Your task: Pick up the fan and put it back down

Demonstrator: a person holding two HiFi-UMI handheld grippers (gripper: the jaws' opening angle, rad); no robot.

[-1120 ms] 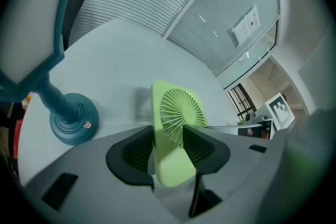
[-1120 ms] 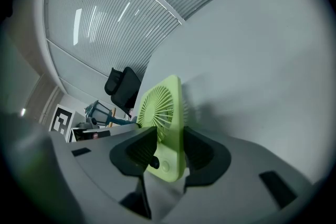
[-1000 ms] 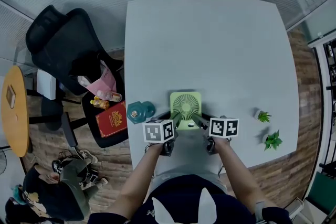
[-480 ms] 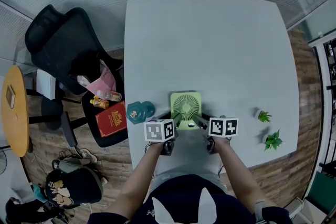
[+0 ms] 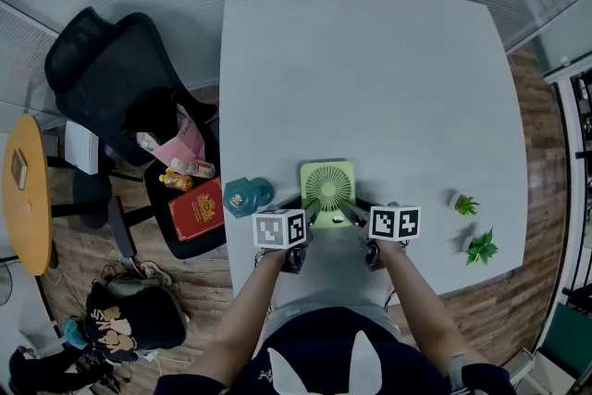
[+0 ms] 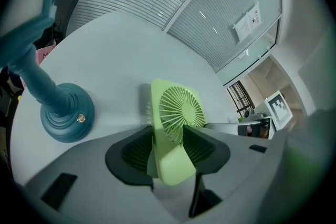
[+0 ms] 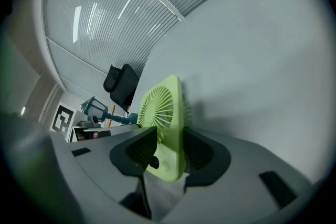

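Observation:
A small light-green square fan (image 5: 326, 188) stands upright near the front edge of the pale grey table (image 5: 370, 69). My left gripper (image 5: 308, 219) holds it from the left and my right gripper (image 5: 351, 217) from the right, both low on its body. In the left gripper view the fan (image 6: 176, 113) sits between the dark pads, and the left gripper (image 6: 168, 147) is shut on it. The right gripper view shows the fan (image 7: 163, 113) edge-on, with my right gripper (image 7: 169, 152) shut on its lower part. Whether the fan's foot touches the table I cannot tell.
A teal lamp-shaped ornament (image 5: 248, 196) stands just left of the fan, its round base (image 6: 67, 113) close to my left jaws. Two small green plants (image 5: 465, 205) (image 5: 480, 247) sit at the table's right. A black office chair (image 5: 111, 79) and a red book (image 5: 196, 210) are off the left edge.
Both grippers and the fan stay as they were. Only a person in dark clothes on the floor at the lower left has shifted.

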